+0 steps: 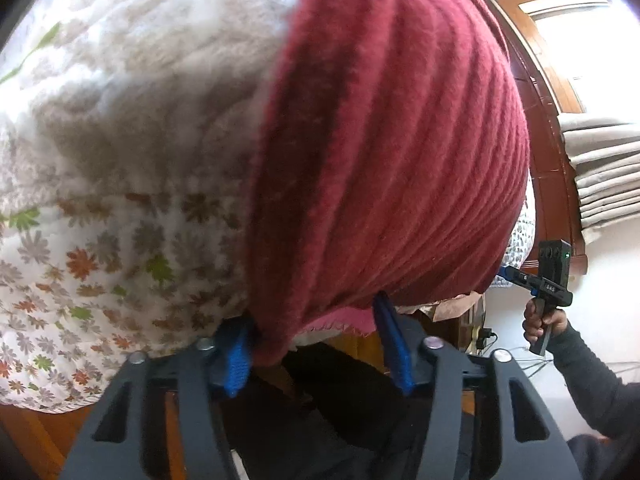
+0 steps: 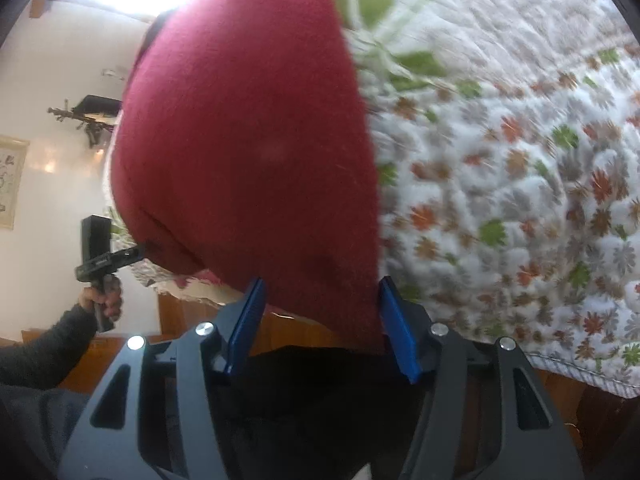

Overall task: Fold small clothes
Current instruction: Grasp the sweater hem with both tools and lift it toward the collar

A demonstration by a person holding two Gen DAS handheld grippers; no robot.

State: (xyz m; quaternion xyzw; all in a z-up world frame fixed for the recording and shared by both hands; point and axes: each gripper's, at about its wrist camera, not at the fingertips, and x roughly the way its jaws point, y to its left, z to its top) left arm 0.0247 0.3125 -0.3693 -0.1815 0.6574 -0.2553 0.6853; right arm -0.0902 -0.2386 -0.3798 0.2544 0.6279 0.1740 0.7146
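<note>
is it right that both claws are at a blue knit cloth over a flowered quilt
Not quite: the cloth is dark red, not blue, as both wrist views show. Only the claw pads are blue. Both claws, left and right, are at it, over the flowered quilt.

Black gripper linkages, blue pads, silver screws, dark sleeves

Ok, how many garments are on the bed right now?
1: the red knit garment spread on the floral quilt, its near edge between both grippers' open fingers. Others may lie beyond view.
</note>
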